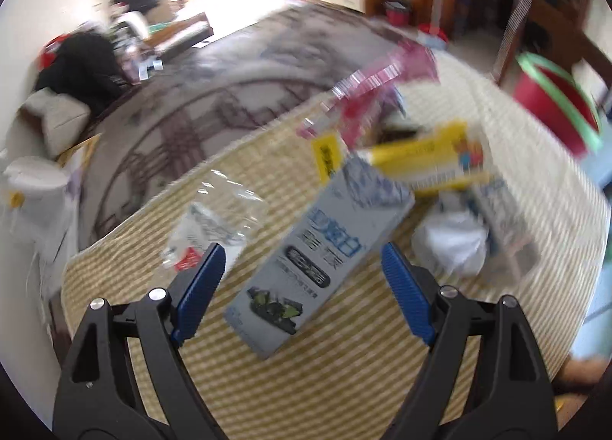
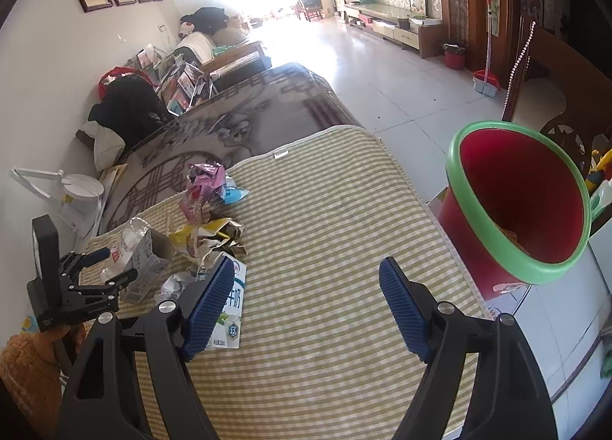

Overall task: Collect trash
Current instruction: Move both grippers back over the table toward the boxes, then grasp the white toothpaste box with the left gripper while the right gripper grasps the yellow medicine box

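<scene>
A pile of trash lies on a yellow striped mat (image 2: 325, 218). In the left wrist view, my left gripper (image 1: 304, 271) is open just above a grey carton (image 1: 317, 260), which lies between its blue fingers. Beyond it are a yellow wrapper (image 1: 424, 158), a pink wrapper (image 1: 375, 95), clear plastic (image 1: 218, 218) and a crumpled white paper (image 1: 451, 241). In the right wrist view, my right gripper (image 2: 306, 287) is open and empty over the mat, with a milk carton (image 2: 229, 310) beside its left finger. A red bin with a green rim (image 2: 516, 210) stands at the right. The left gripper (image 2: 103, 268) shows at the left.
A patterned grey rug (image 2: 237, 114) lies beyond the mat. A white lamp (image 2: 72, 187) and a black bag (image 2: 126, 103) stand along the left wall. White tile floor (image 2: 382, 57) stretches to a TV cabinet at the back right.
</scene>
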The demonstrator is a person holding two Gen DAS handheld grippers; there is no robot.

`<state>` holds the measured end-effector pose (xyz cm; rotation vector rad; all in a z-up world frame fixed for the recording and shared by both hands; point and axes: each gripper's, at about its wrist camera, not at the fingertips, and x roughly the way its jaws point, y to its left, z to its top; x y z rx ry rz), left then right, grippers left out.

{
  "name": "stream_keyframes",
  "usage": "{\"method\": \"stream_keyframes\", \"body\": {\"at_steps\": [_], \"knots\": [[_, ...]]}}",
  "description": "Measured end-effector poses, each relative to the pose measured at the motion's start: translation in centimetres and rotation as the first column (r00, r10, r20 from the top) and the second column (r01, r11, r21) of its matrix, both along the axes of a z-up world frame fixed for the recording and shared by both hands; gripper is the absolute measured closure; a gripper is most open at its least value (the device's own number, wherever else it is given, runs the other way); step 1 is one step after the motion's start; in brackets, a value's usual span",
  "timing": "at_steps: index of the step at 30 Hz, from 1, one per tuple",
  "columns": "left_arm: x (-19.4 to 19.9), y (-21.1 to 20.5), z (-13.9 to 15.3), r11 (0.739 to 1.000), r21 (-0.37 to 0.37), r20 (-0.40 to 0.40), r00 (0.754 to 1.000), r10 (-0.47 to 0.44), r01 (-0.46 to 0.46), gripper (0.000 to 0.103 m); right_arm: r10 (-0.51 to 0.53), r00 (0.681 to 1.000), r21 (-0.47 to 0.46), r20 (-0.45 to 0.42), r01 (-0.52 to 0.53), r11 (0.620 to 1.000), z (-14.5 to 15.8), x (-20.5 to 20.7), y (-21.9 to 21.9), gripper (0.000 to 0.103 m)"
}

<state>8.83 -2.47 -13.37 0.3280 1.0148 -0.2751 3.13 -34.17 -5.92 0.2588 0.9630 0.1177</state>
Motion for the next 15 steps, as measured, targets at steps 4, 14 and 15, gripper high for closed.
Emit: {"method": "stream_keyframes", "body": {"at_steps": [4,14,15], "knots": [[1.3,-0.7,-2.8,0.996,0.045,-0.056,0.996,-0.069,0.072,0.022,-0.003,1.0,-0.023,-0.03,0.003,1.0,-0.6,-0.4,1.6,0.027],[2.1,0.1,-3.0,0.999,-0.051,-0.057,0.998,-0.009,0.006,0.053,0.012,0.999,-0.061,-0.037,-0.014,0.998,-0.4,-0.7,4.3,0.027],[1.9,0.7,-2.6,0.996,-0.078,-0.053,0.998,0.028,-0.032,0.053,0.024,0.999,-0.066,-0.035,-0.026,0.997,-0.4,-0.5,4.8,0.027]]}}
